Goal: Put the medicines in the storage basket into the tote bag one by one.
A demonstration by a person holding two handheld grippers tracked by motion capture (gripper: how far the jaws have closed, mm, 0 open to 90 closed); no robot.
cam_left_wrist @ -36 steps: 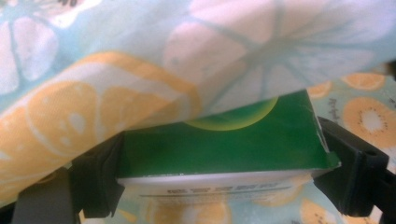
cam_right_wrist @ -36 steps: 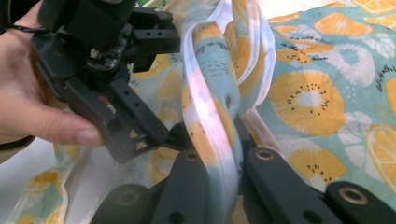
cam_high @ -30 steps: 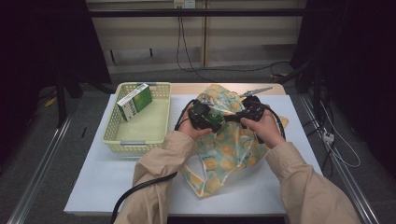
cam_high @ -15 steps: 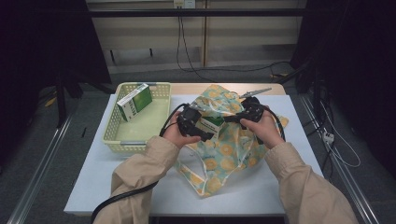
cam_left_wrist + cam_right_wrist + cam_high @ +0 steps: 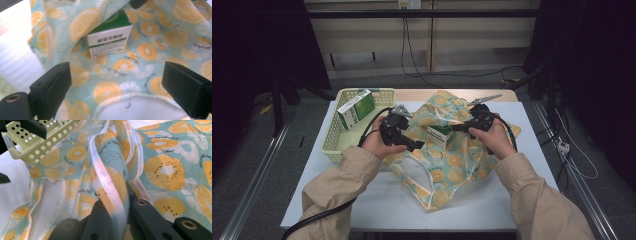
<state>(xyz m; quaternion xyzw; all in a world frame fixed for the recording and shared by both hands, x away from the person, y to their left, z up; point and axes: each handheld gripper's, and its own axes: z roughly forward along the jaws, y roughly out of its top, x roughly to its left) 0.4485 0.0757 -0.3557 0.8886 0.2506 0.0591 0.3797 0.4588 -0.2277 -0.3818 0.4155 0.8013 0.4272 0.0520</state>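
Two green-and-white boxes are counted: one box (image 5: 356, 108) is seen lying in the basket, and a second box (image 5: 440, 135) is seen standing upright in the folds of the fruit-print bag (image 5: 447, 165). One such bag is counted, spread over the table (image 5: 362, 195), of which there is one. One pale yellow perforated basket (image 5: 331, 145) is counted at the table's left end. Two grippers are counted, the left gripper (image 5: 412, 145) and the right gripper (image 5: 458, 127), each held in one of two hands. Two beige sleeves are seen.
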